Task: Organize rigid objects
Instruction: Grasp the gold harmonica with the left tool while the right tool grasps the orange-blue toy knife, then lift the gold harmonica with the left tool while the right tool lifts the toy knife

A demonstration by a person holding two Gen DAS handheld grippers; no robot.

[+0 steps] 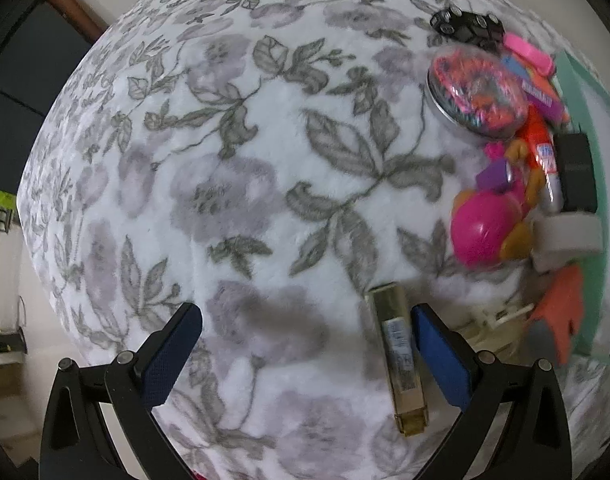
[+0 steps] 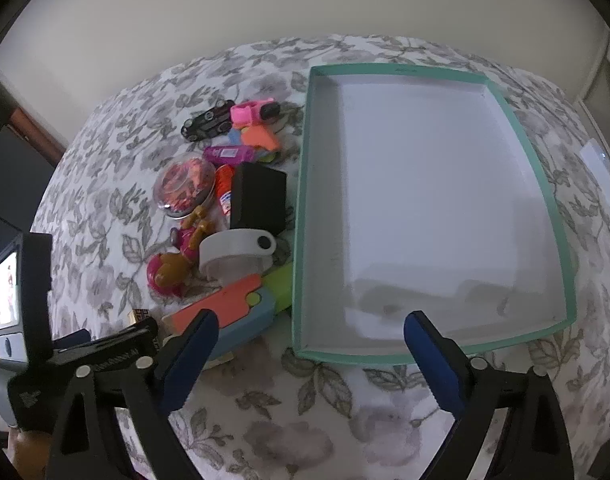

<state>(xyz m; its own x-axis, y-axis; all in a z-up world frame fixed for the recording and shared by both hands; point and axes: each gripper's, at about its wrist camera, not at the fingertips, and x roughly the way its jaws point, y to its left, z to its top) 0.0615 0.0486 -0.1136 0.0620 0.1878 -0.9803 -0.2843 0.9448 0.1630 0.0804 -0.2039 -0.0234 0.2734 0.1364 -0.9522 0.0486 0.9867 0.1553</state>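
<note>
Left tongs [image 1: 307, 320] gape wide over the floral cloth [image 1: 265, 160], a gold tube [image 1: 399, 356] just inside the right pad, unheld. Right tongs [image 2: 311, 326] stand wide and empty before the teal tray [image 2: 301, 208]. Beyond, the toy pile [image 2: 225, 200] lies left of the tray.

One teal tray [image 2: 505, 344], one black toy car [image 2: 207, 120], one pink toy car [image 2: 251, 113], one round tin [image 2: 183, 185], one black box [image 2: 258, 197], one gold box [image 1: 399, 356], one grey tape dispenser [image 2: 235, 254].
</note>
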